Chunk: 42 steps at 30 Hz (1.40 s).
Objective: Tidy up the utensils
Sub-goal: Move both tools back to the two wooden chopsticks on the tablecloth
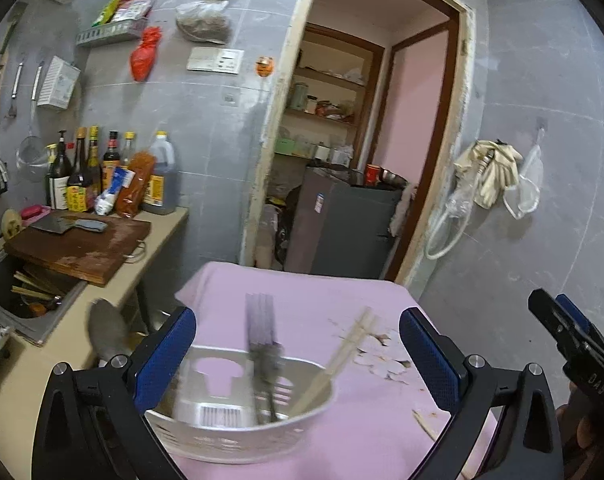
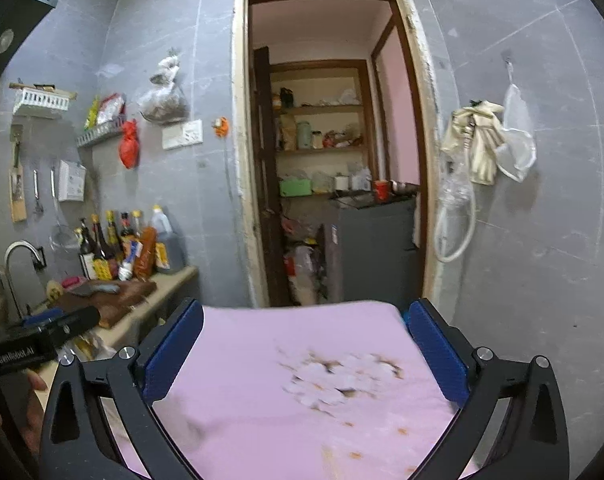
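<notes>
White holder point(image 1: 237, 436), blurred fork point(image 1: 261, 344), wooden chopsticks point(image 1: 338, 360) upright inside

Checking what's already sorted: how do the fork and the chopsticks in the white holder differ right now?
The fork is dark metal and stands nearly upright, tines up, near the middle of the white holder. The chopsticks are pale wood and lean to the right, tips past the rim. The fork looks blurred; the chopsticks look sharper. Both sit inside the holder on the pink cloth, and neither is gripped.
</notes>
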### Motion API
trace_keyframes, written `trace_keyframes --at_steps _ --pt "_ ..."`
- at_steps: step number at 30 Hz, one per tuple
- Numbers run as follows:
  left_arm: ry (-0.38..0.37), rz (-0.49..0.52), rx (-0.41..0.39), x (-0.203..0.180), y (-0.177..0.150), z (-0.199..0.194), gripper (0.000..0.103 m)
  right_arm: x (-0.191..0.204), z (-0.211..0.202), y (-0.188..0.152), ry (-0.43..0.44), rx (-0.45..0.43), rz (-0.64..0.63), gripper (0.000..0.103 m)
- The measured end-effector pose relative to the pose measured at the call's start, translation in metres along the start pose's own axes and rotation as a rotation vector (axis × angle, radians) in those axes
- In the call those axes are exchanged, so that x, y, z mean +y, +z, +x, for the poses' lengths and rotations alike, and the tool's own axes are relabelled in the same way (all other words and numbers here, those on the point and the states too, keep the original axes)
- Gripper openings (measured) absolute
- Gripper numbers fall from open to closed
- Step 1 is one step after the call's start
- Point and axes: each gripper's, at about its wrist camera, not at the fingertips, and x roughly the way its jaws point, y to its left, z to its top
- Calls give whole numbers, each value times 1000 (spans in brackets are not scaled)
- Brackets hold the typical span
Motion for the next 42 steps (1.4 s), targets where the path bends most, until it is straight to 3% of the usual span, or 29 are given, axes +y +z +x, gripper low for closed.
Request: trace_keyframes --at_steps 10,18,23,30,42 --pt "-57 52 77 -61 -36 19 102 -80 -3 -37 -104 143 -38 101" --pt "-70 65 176 -97 -70 48 102 -119 12 -76 -79 269 -58 101" --pt "-35 50 229 -102 -90 68 102 -122 28 -107 -19 361 -79 101" --pt "17 50 298 -97 -120 90 102 -118 50 -138 24 415 -70 101" --pt "7 11 398 -87 -137 108 102 -98 70 -164 95 535 -129 101"
